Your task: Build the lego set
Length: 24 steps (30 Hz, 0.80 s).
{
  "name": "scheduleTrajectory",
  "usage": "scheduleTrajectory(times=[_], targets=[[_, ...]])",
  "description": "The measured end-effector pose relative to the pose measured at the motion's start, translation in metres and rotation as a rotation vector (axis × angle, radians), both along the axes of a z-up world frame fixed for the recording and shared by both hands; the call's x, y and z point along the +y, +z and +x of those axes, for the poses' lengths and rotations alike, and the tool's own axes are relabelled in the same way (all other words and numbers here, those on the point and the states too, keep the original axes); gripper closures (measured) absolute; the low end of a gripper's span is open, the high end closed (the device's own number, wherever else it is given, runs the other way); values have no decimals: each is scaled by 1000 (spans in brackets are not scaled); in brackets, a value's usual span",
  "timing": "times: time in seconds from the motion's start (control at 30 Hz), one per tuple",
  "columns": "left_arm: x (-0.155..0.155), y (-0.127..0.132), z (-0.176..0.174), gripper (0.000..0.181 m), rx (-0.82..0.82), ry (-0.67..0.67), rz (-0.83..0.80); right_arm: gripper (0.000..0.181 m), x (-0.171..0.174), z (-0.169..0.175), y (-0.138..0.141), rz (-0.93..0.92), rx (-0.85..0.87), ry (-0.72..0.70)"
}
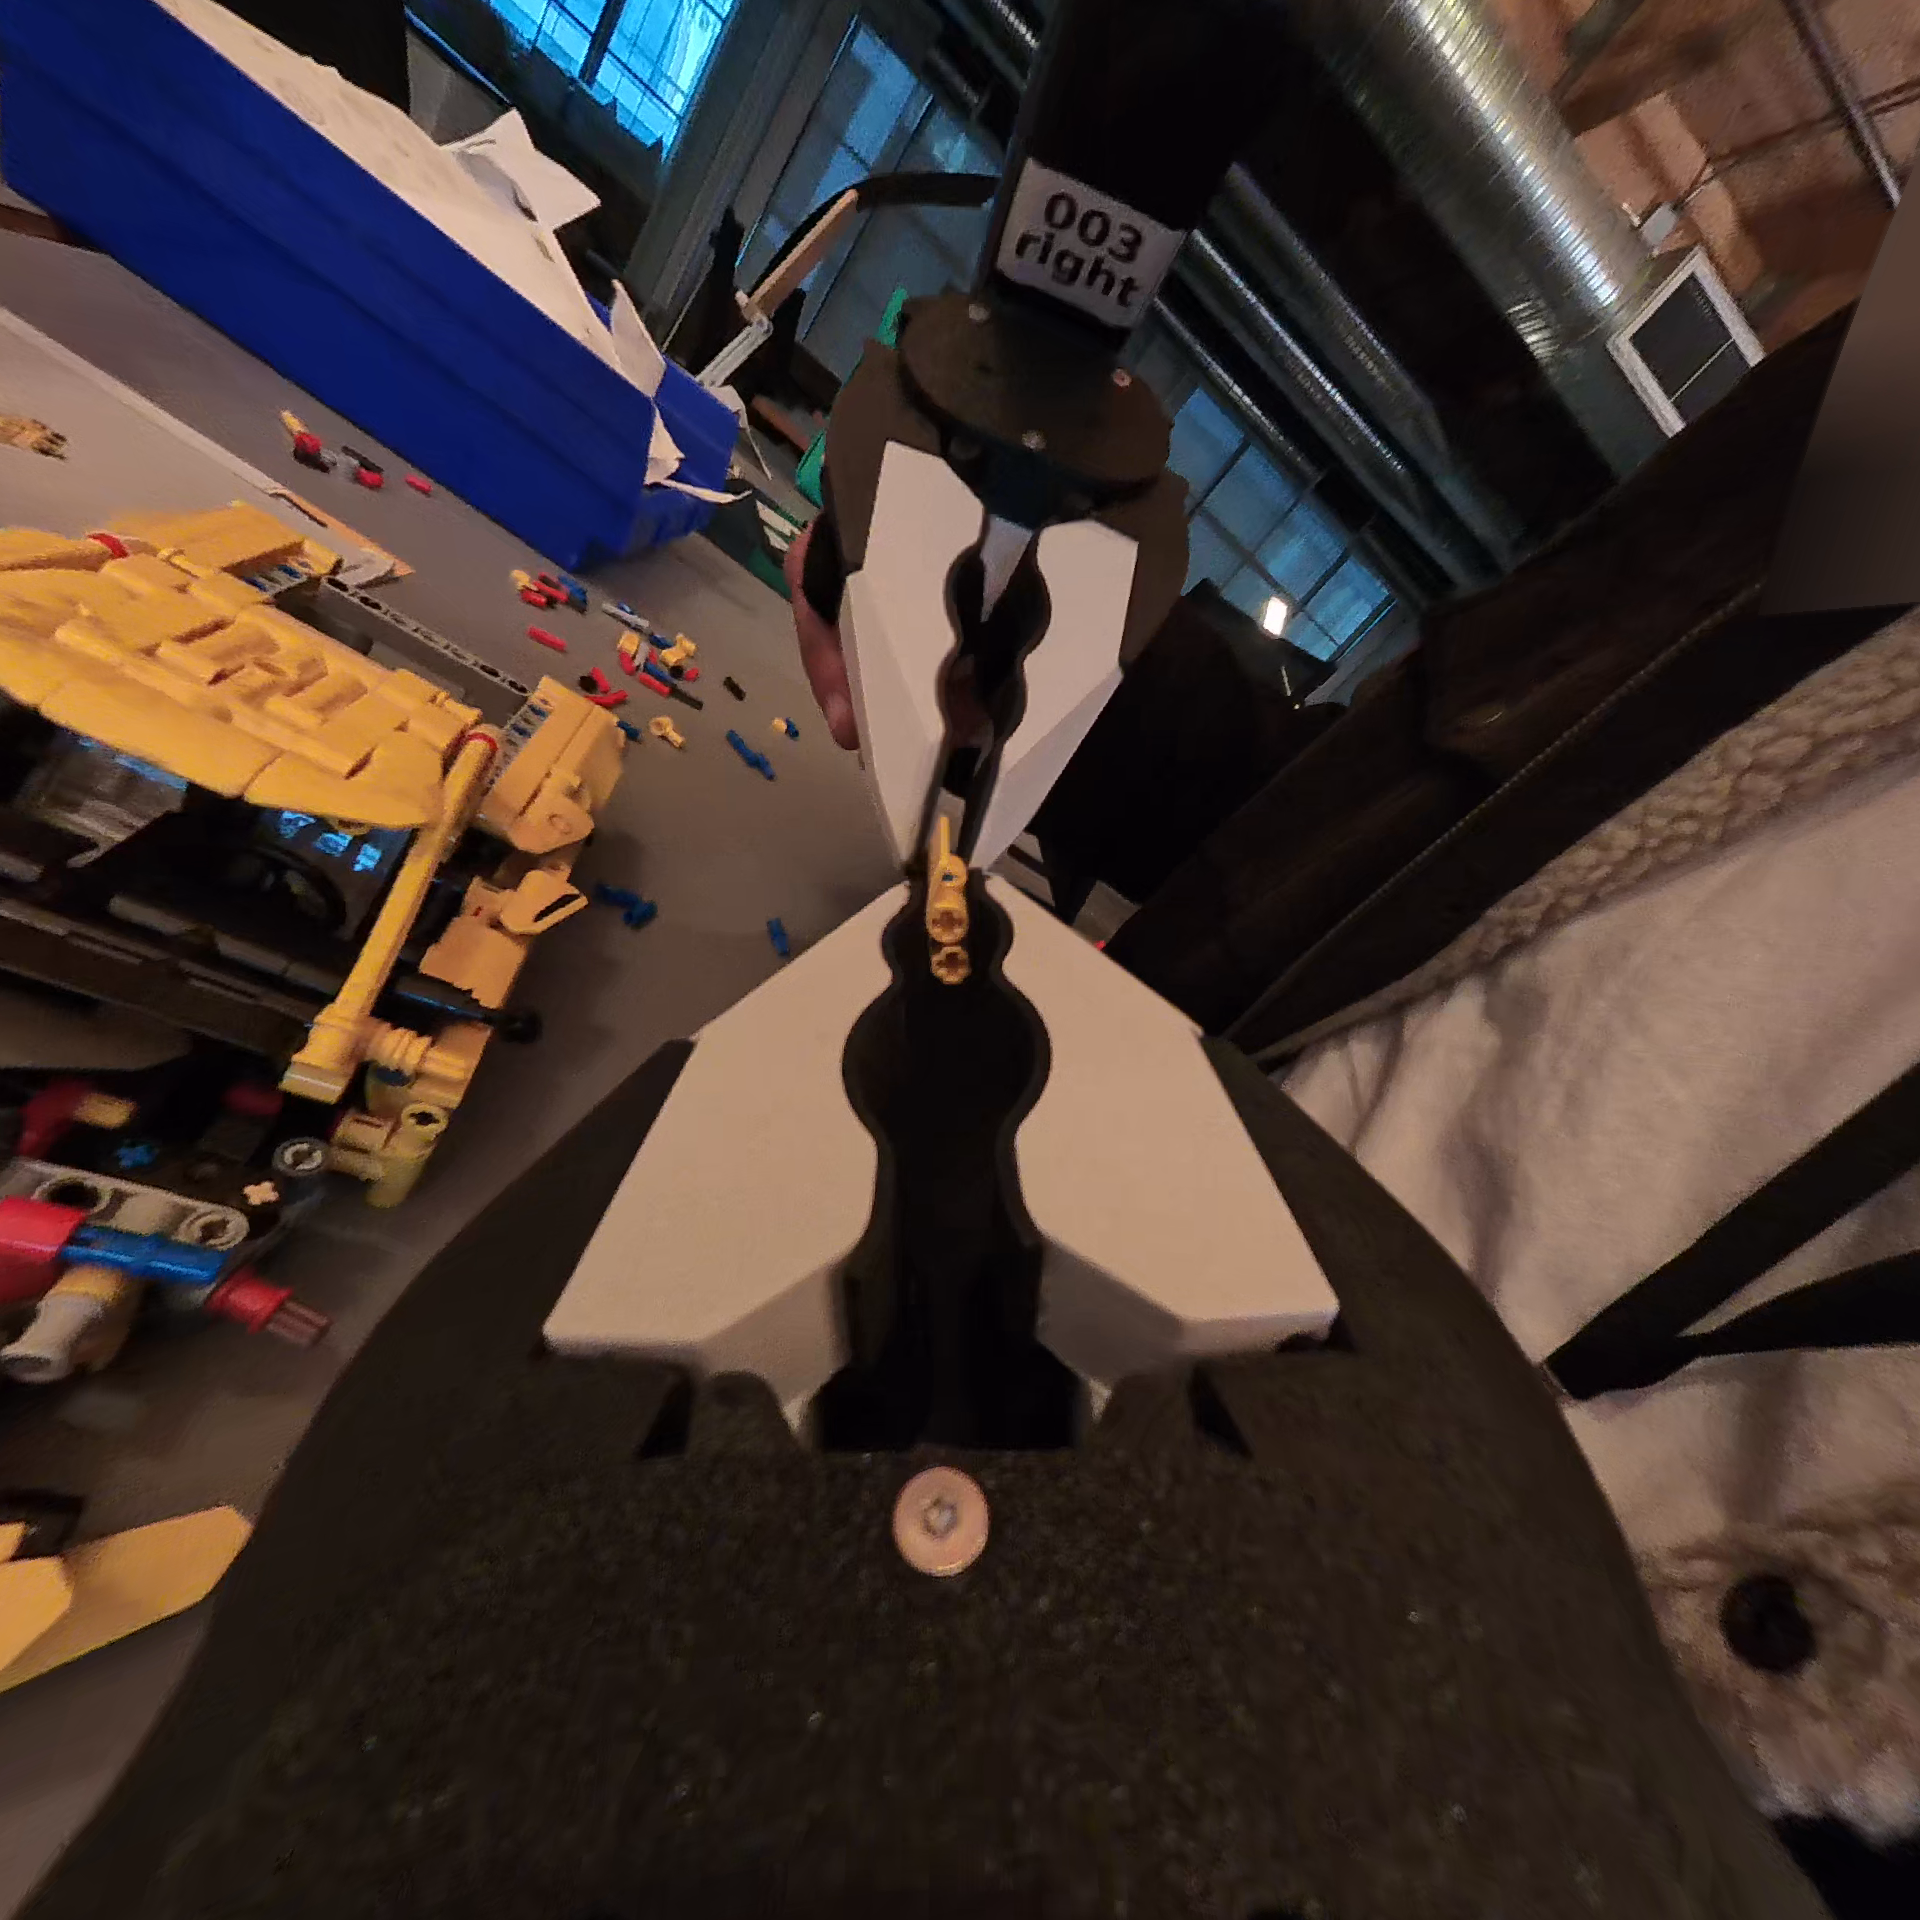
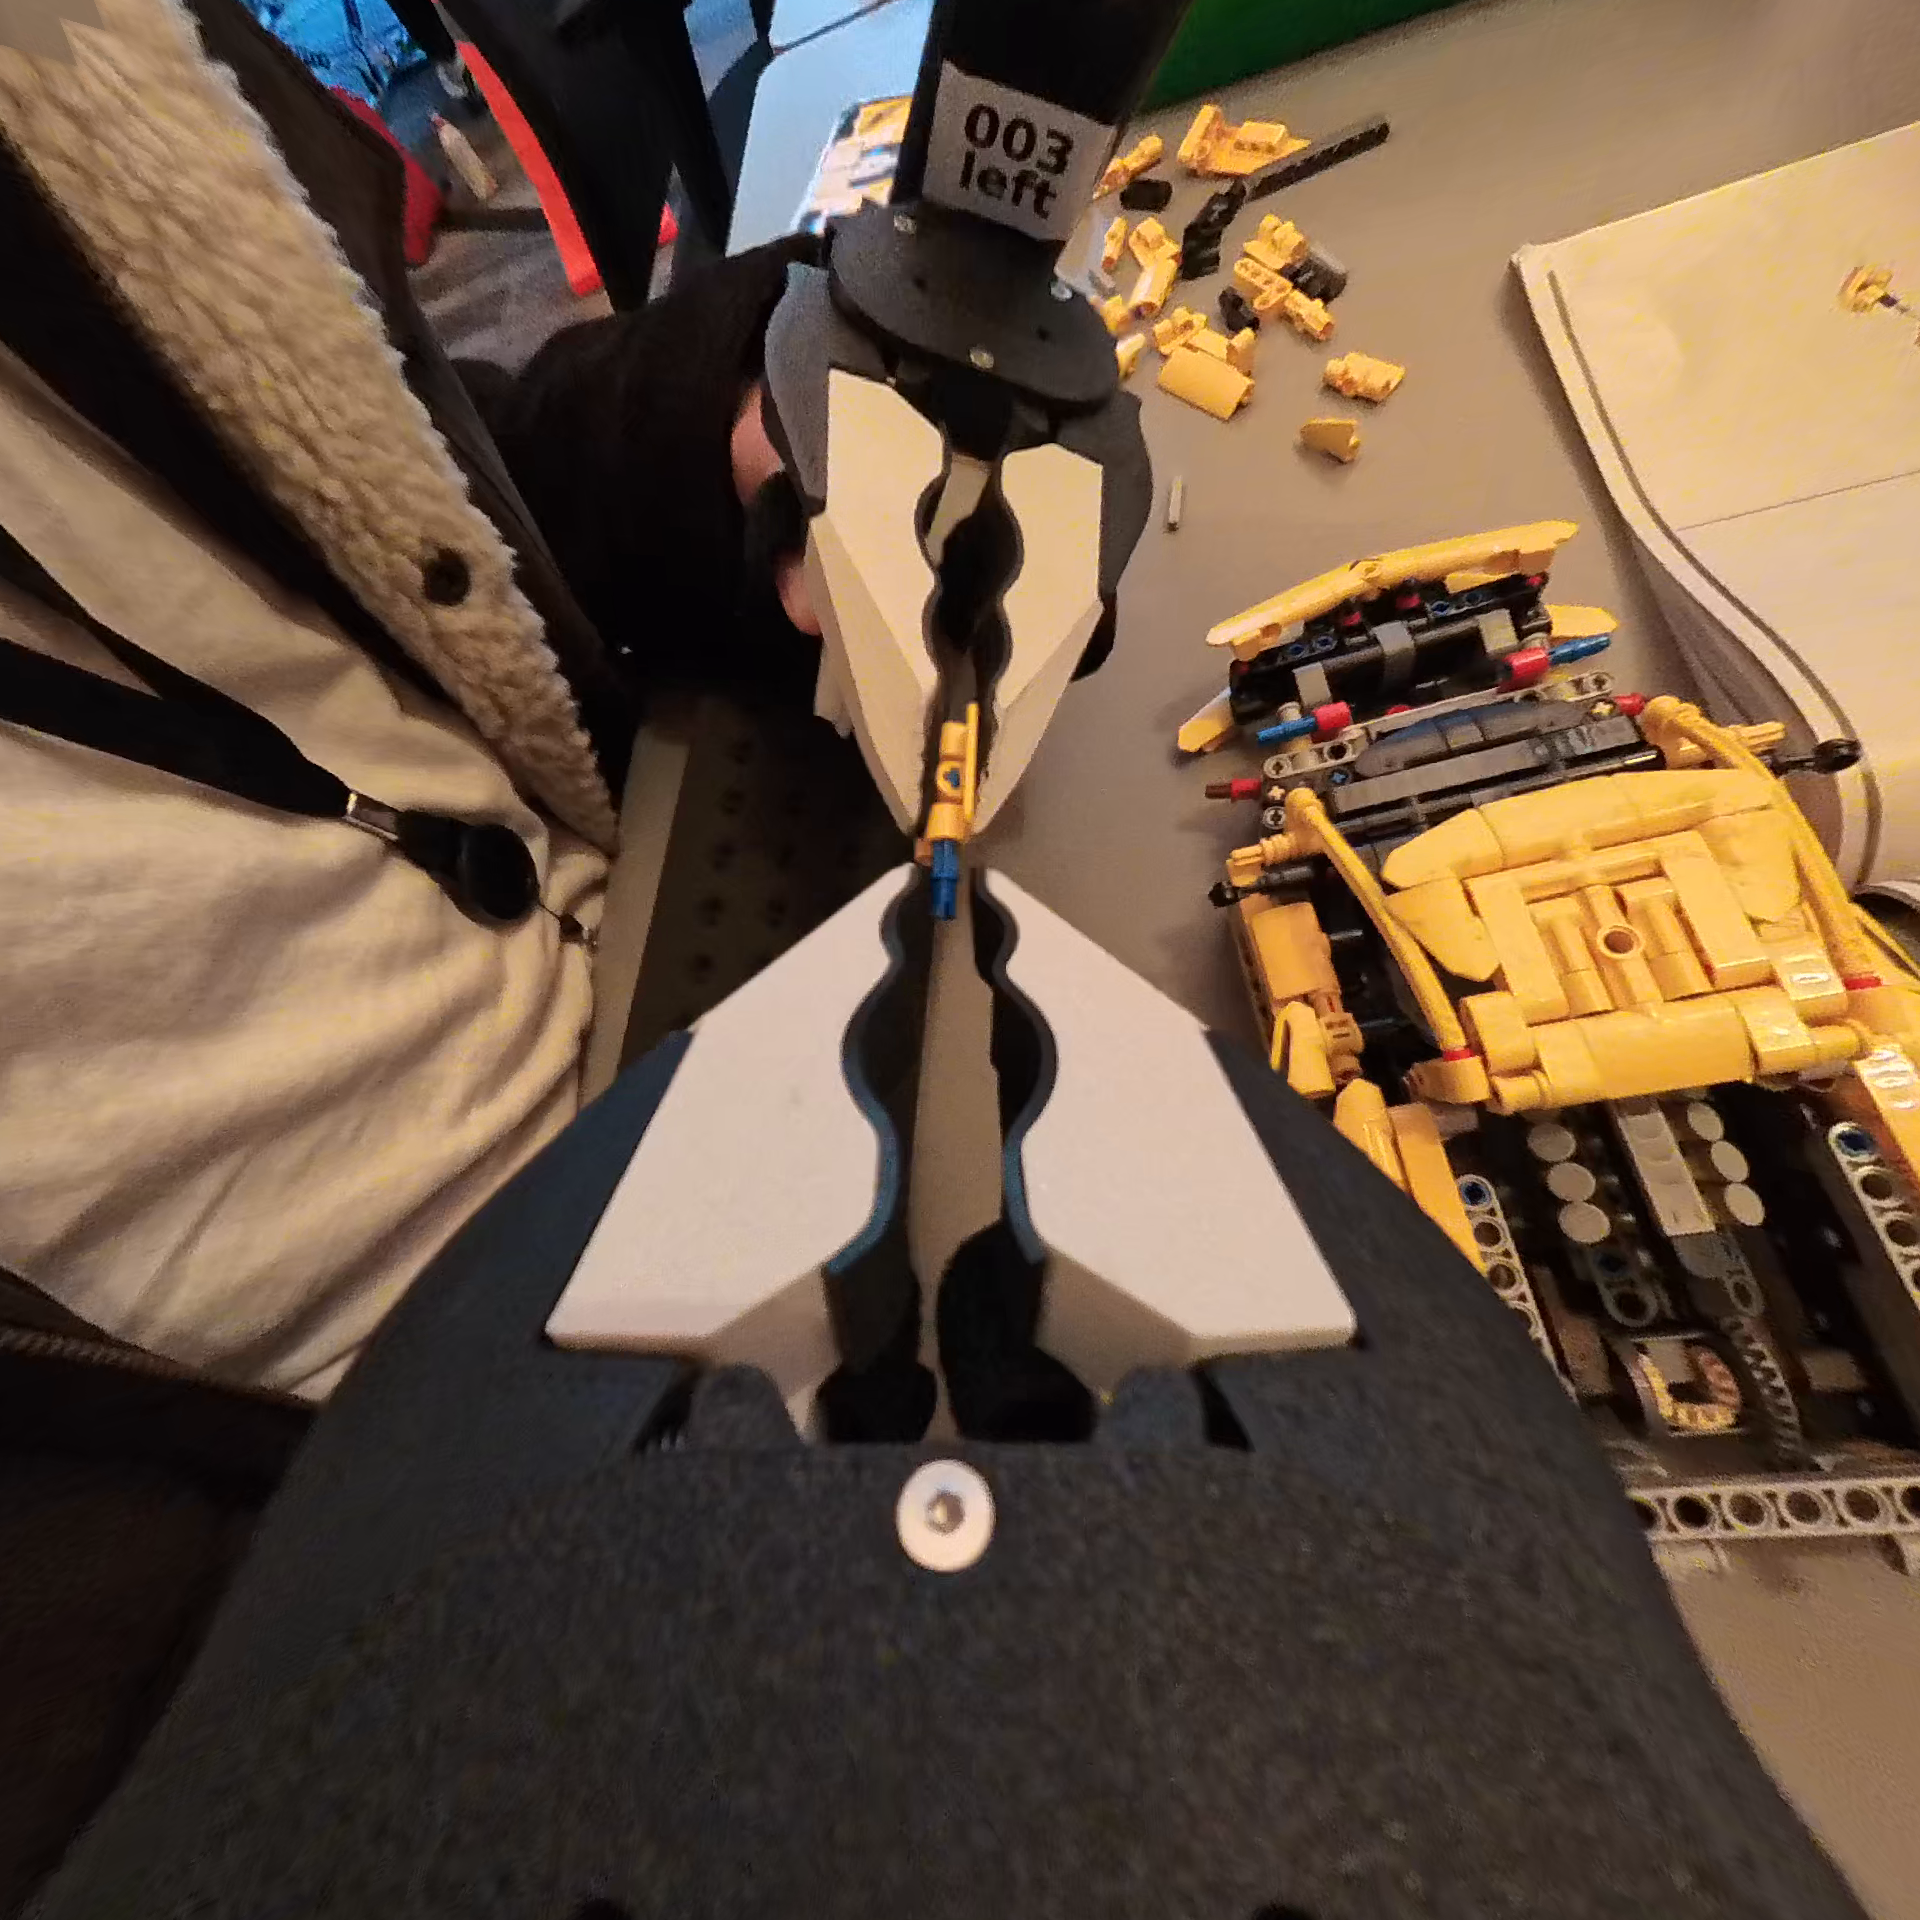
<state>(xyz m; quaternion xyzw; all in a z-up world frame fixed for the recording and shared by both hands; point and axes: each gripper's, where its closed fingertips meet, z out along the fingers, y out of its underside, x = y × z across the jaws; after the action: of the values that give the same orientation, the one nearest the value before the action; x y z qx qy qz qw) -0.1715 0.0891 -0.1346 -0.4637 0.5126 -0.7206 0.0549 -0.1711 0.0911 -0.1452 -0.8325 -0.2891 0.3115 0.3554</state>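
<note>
The left gripper [image 1: 948, 914] is pinched closed on a small yellow connector [image 1: 948, 920], held in the air tip to tip with the right gripper [image 2: 943, 883], which is closed on a blue pin [image 2: 943, 876]. Both bits look light, stiff and slippery, best nipped across their flat sides. The half-built yellow car [image 2: 1558, 987] sits on the grey surface [image 2: 1455, 468].

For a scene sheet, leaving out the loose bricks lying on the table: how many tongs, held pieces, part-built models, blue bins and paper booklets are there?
Tongs: 2 (left tongs, right tongs)
Yellow-and-blue lego piece pinched between them: 1
Part-built yellow model: 1
Blue bin: 1
White booklet: 1
Total: 6
</note>
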Motion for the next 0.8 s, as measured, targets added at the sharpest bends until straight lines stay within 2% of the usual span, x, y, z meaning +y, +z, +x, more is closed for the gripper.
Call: scheduleTrajectory(times=[0.23, 0.33, 0.53, 0.57, 0.7, 0.8], targets=[[9, 14, -3, 174, -53, 16, -95, 167, 3, -2, 5, 2, 102, -32], [15, 20, -3, 174, -73, 33, -144, 166, 5, -6, 13, 23, 199, -63], [11, 17, -3, 174, -68, 22, -116, 171, 7, -6, 20, 49, 291, -111], [10, 18, -4, 175, -68, 14, -118, 177, 5, -7, 19, 39, 286, -103], [5, 15, -5, 175, -69, 3, -80, 178, 2, -6, 16, 30, 240, -90], [-6, 8, -9, 175, -61, -38, -6, 179, -9, -9, 8, -44, 170, -13]])
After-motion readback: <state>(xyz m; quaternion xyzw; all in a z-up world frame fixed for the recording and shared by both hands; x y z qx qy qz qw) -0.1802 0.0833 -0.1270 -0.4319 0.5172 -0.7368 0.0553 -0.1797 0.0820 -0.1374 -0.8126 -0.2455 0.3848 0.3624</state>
